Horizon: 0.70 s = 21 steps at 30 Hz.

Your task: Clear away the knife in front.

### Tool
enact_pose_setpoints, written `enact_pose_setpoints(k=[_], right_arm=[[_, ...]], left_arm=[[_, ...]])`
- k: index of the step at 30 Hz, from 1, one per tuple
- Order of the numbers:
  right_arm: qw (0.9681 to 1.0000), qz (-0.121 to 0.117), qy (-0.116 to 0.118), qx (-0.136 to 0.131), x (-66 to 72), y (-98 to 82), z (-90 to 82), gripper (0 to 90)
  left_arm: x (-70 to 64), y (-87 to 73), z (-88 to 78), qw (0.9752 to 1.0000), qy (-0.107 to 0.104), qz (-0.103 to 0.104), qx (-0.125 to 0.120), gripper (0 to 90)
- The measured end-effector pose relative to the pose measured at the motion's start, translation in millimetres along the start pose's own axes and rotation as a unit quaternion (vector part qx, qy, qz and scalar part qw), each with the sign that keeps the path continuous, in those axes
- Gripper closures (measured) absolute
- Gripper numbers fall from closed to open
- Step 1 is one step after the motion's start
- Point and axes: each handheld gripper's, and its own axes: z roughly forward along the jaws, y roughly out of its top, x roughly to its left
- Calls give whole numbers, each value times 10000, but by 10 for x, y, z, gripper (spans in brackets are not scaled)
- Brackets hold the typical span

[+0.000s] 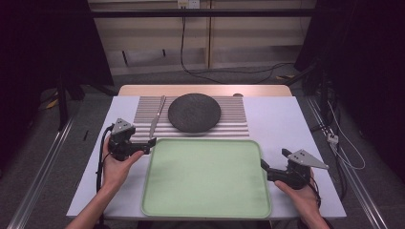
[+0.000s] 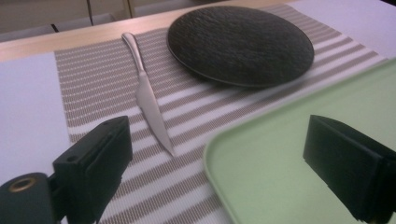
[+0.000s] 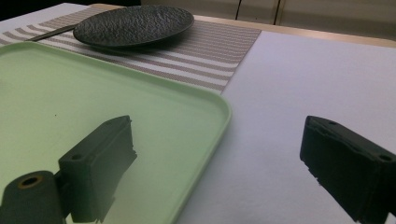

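Note:
An empty pale green tray lies at the table's near middle. Behind it a round black plate rests on a striped placemat, and a silver knife lies left of the plate. My left gripper is open at the tray's far left corner, the knife tip just ahead of it. My right gripper is open by the tray's right edge, its jaws on either side of the rim. Both hold nothing.
A white cover spreads over the table, with bare room right of the tray and the mat. A wooden strip runs along the far edge. Cables lie on the floor beyond, and metal rails flank the table.

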Motion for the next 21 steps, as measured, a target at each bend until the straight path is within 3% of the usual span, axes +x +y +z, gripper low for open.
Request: enact_pose_setpoints(k=[2, 10, 13, 21], right_arm=[[10000, 5, -14, 12, -2, 0, 3, 95], [10000, -10, 20, 31, -2, -1, 9, 94], [10000, -12, 33, 40, 0, -1, 11, 94], [10000, -12, 56, 65, 4, -3, 13, 95]], left_arm=[[36, 16, 41, 9999, 135, -13, -22, 92], [131, 121, 179, 9998, 119, -95, 128, 122], [125, 186, 213, 9999, 121, 25, 109, 136], [174, 340, 377, 9997, 181, 64, 179, 131]])
